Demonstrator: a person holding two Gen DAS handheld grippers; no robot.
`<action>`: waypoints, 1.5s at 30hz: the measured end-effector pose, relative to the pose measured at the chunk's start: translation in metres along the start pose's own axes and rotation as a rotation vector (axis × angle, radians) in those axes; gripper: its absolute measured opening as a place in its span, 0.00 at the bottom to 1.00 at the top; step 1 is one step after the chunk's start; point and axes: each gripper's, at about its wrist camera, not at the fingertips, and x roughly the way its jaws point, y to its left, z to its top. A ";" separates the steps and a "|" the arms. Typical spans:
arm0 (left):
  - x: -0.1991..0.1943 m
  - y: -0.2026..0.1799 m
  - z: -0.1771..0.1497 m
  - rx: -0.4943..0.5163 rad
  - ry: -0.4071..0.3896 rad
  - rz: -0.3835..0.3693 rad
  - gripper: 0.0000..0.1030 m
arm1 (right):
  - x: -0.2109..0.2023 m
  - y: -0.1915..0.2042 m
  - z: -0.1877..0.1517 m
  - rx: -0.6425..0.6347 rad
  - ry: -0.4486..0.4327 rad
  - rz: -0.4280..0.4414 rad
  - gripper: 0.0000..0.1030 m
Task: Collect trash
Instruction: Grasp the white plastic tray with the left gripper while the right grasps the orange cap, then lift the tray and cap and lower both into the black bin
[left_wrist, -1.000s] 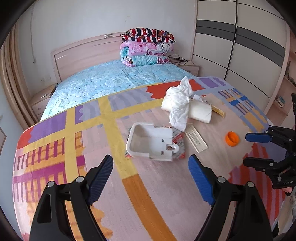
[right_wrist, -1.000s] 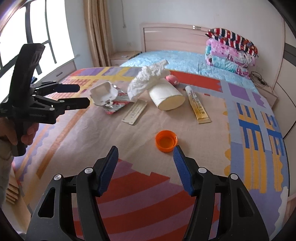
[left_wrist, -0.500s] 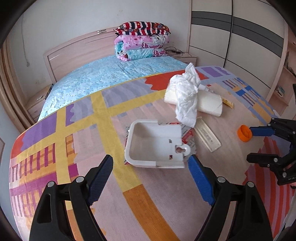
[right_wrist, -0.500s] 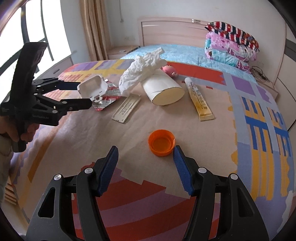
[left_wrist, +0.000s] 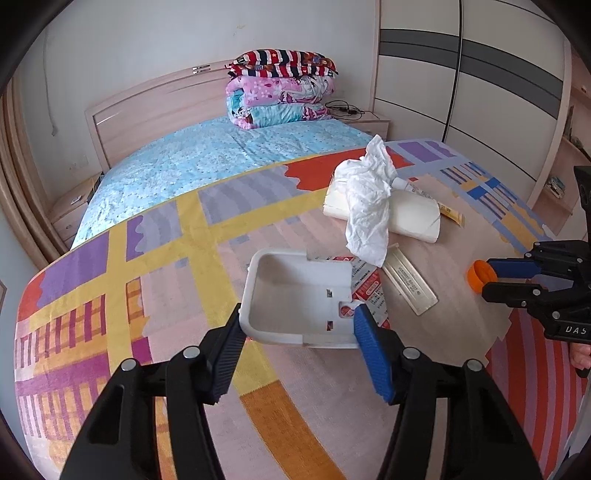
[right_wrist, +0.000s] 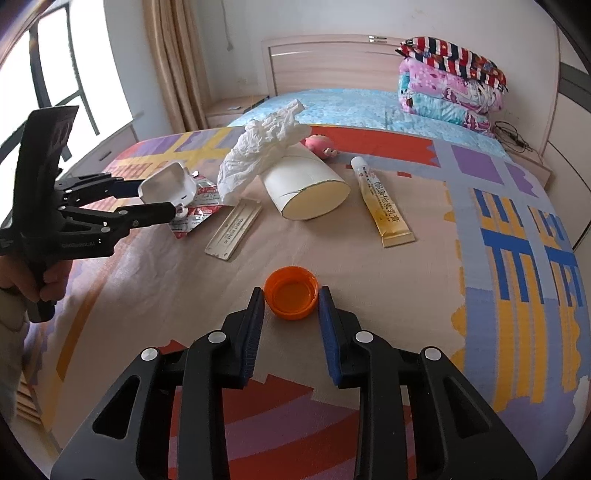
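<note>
Now your left hand-held gripper (left_wrist: 299, 328) has just closed onto the white plastic tray (left_wrist: 295, 295) beside the paper roll (right_wrist: 306, 188); your right hand-held gripper (right_wrist: 291, 306) clamps the orange cap (right_wrist: 291, 297) nearer you—both look ready for lifting.

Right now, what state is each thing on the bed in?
Left tongs: just closed onto white plastic tray.
Right tongs: just closed onto orange cap, open side up.
Tissue: crumpled, draped over paper roll.
Paper roll: lying sideways.
Ointment tube: capped, flat.

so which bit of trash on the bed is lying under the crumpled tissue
The white paper roll on its side; the crumpled white tissue drapes over it, while the other items lie uncovered.
</note>
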 end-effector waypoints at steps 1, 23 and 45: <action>-0.001 -0.001 -0.001 -0.003 -0.001 -0.007 0.55 | -0.001 0.000 -0.001 0.003 -0.003 0.001 0.29; -0.079 -0.033 -0.024 -0.003 -0.069 -0.030 0.55 | -0.054 0.022 -0.011 -0.013 -0.071 0.015 0.29; -0.179 -0.106 -0.067 0.048 -0.166 -0.078 0.55 | -0.124 0.063 -0.060 -0.069 -0.115 0.035 0.29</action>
